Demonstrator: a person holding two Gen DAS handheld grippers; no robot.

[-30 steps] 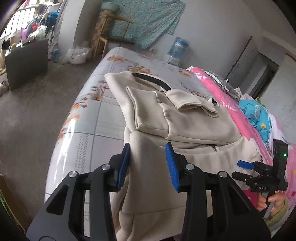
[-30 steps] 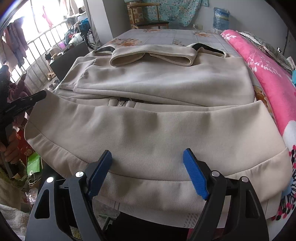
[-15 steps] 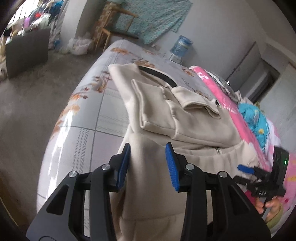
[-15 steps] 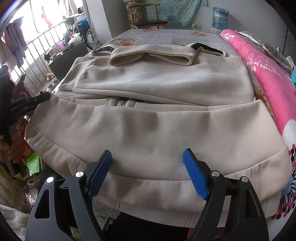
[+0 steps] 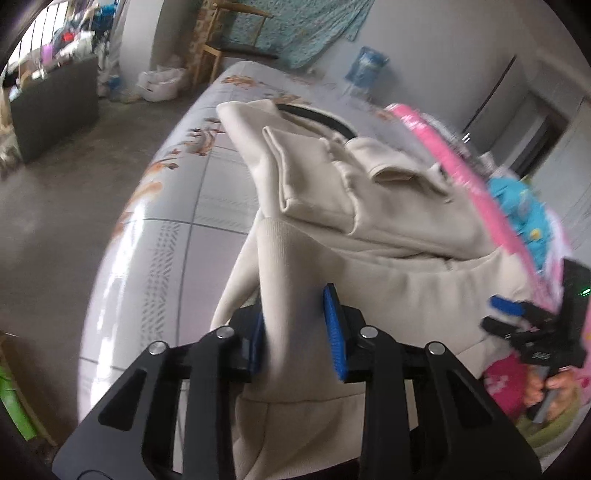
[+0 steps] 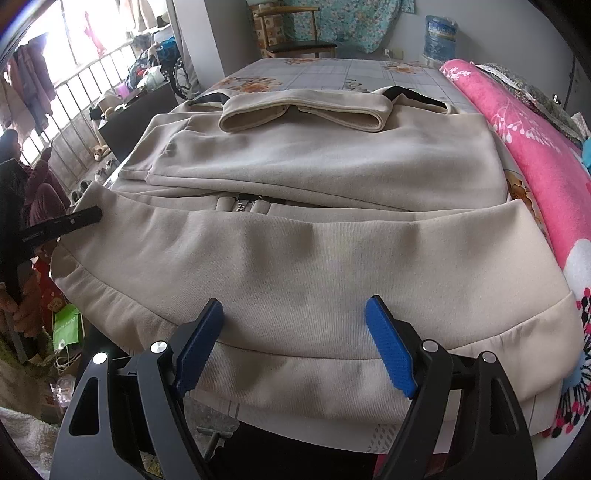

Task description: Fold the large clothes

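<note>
Your left gripper (image 5: 295, 332) is clenched on a bunched fold of the beige zip-up sweatshirt (image 6: 295, 236) at its left hem corner; the cloth rises between the blue pads (image 5: 334, 332) and fills the narrow gap, so the fabric stands up in a ridge just ahead of the claw. From there the garment runs away from you across the bed (image 5: 155, 229), whose grey sheet shows a grid and orange flowers.

Your right gripper (image 6: 293, 343) stands released, jaws spread wide, with the hem band of the sweatshirt lying between and under the blue pads (image 6: 388, 350). Whether they touch the cloth is not clear.

In the right wrist view the sweatshirt lies flat across the near end of the bed, hem toward you and hanging a little over the edge. The sleeves are folded in over the chest, their cuffs (image 6: 303, 114) meeting near the far end, and a dark collar edge (image 6: 399, 91) shows behind them. A zipper pull (image 6: 240, 206) peeks out at the middle, just below the folded sleeves.

A pink floral blanket (image 6: 535, 147) lies along the right side of the garment, touching its edge. A wooden chair (image 6: 291, 33) and a water jug (image 6: 439, 29) stand beyond the bed's far end.
</note>
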